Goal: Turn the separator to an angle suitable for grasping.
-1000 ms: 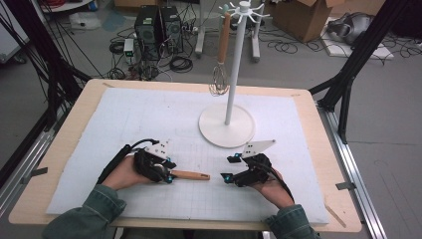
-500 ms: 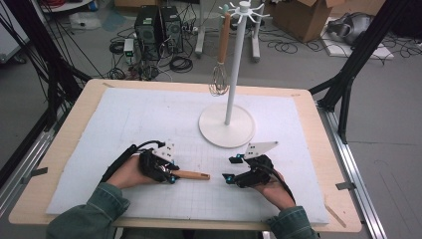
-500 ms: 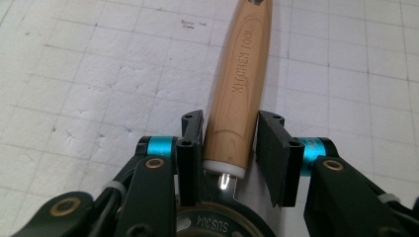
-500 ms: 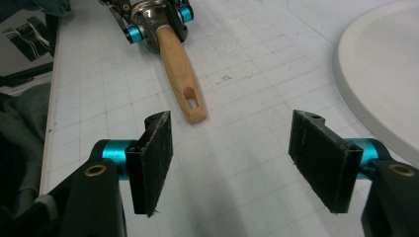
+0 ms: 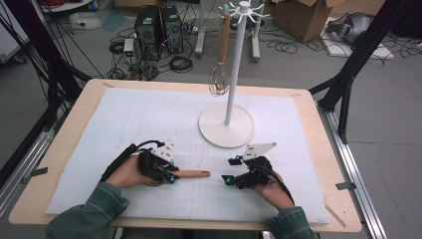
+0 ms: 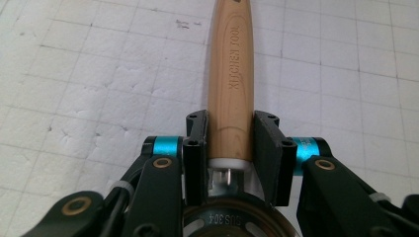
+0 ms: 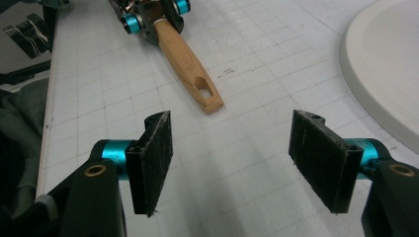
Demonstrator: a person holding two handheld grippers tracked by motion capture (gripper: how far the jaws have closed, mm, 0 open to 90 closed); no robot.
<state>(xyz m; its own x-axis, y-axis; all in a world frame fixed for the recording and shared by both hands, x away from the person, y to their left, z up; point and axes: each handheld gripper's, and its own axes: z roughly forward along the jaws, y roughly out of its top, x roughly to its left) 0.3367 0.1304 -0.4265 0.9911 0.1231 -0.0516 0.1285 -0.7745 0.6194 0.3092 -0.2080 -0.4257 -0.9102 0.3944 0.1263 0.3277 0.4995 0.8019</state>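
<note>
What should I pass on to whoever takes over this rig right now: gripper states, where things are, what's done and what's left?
Left gripper: jaws have just been closing and now clamp the wooden handle of a kitchen tool, near its metal end; the tool lies flat on the white mat.
Right gripper: open, holding nothing, low over the mat, pointing at the handle's free end with the hanging hole.
Stand: upright behind the grippers, a whisk hanging from one hook.
Done: whisk hung, tool gripped.
Left, probably: lift the tool and hang it by its hole on a free hook.
</note>
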